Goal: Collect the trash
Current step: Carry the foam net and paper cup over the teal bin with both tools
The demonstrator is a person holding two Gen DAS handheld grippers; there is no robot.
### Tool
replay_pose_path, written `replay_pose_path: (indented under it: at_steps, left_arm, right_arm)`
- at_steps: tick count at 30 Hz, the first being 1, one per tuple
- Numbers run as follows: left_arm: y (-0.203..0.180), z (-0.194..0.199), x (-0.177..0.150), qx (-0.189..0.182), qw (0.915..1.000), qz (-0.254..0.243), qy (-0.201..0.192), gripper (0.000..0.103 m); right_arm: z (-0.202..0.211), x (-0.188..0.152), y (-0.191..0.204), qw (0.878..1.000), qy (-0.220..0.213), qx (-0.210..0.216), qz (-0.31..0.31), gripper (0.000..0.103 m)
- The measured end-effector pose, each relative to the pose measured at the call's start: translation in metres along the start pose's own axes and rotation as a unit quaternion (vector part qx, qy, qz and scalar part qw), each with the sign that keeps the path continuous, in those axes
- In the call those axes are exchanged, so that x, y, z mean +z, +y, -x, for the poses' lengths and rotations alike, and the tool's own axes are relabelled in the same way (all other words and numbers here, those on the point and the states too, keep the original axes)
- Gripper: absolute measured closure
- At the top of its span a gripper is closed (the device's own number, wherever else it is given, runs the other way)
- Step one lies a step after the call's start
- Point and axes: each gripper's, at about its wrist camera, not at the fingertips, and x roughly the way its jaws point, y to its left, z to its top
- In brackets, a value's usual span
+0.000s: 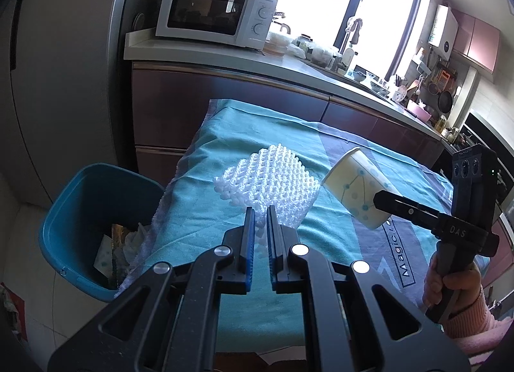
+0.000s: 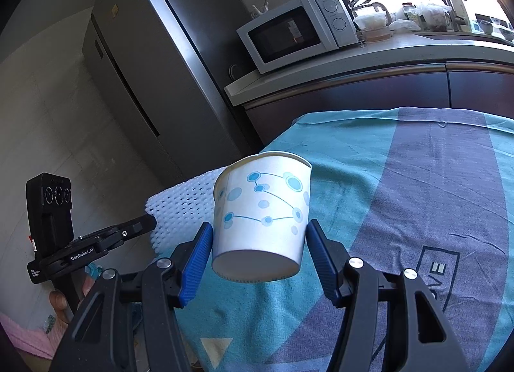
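A white paper cup (image 2: 261, 214) with blue dots is held between the pads of my right gripper (image 2: 260, 246), lifted above the teal cloth; it also shows in the left wrist view (image 1: 356, 188), tilted. A white foam net (image 1: 268, 184) lies on the cloth, and my left gripper (image 1: 261, 217) is shut on its near edge. The net shows left of the cup in the right wrist view (image 2: 183, 208). A blue trash bin (image 1: 74, 204) stands on the floor left of the table, with papers inside.
The table is covered by a teal and purple cloth (image 1: 347, 147). Behind it runs a kitchen counter (image 1: 289, 63) with a microwave (image 1: 215, 13) and clutter. A grey fridge (image 2: 138, 60) stands at the left.
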Motion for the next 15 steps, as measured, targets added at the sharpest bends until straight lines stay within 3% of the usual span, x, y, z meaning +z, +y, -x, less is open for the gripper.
replay_pose_path:
  at_steps: [15]
  left_arm:
    - [0.018, 0.010, -0.002, 0.019, 0.9996, 0.018, -0.006, 0.095]
  right_arm:
    - [-0.020, 0.001, 0.017, 1.000, 0.015, 0.016, 0.016, 0.045]
